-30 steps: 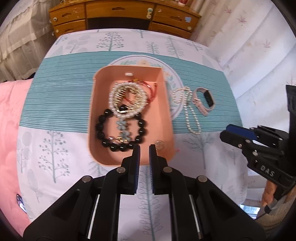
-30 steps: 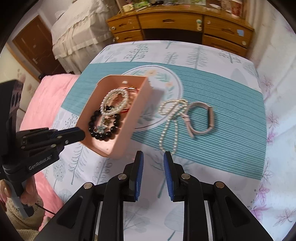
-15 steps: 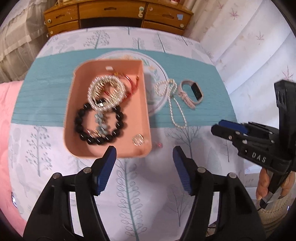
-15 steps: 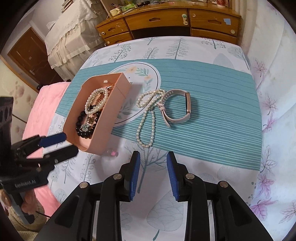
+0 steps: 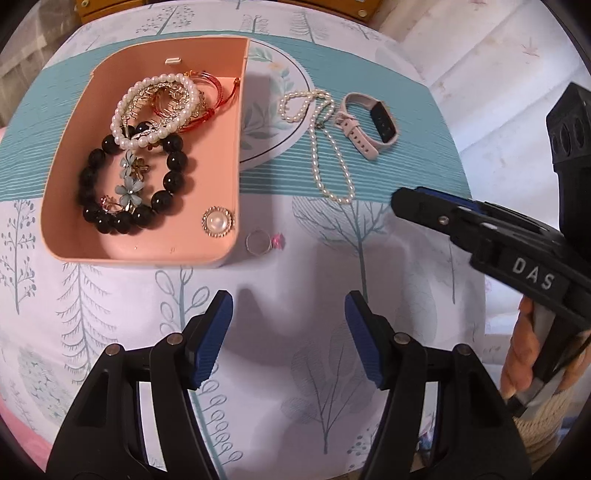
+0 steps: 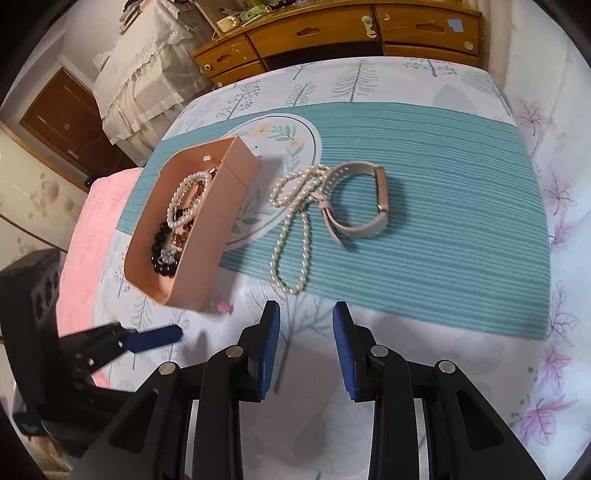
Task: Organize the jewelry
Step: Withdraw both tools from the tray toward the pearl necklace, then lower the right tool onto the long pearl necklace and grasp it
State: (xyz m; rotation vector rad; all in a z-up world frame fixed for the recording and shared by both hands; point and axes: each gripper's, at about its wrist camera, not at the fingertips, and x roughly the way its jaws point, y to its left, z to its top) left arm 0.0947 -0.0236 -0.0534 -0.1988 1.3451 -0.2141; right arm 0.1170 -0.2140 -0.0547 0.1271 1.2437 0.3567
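A pink tray [image 5: 140, 258] holds a black bead bracelet [image 5: 170, 181], a pearl bracelet [image 5: 122, 118], other bangles and a round pearl brooch [image 5: 218, 221]. Just outside its near right corner lies a ring with a pink flower [image 5: 264, 242]. A pearl necklace [image 5: 325, 147] and a pink watch band [image 5: 369, 122] lie on the teal stripe. My left gripper [image 5: 288, 310] is open and empty, short of the ring. My right gripper [image 6: 306, 317] is open and empty, just before the pearl necklace [image 6: 291, 236]; the watch band [image 6: 369, 206] is beyond, the tray [image 6: 207, 251] to its left.
The cloth [image 5: 314, 387] is white with tree prints and a teal striped band. A wooden dresser [image 6: 332, 33] stands behind the table, and a pink blanket [image 6: 92, 229] lies at the left. A hand [image 5: 517, 369] holds the right gripper.
My left gripper's jaws went from shut to wide open, and it sank and shifted right toward the ring. My right gripper came lower toward the necklace, its jaws a little wider.
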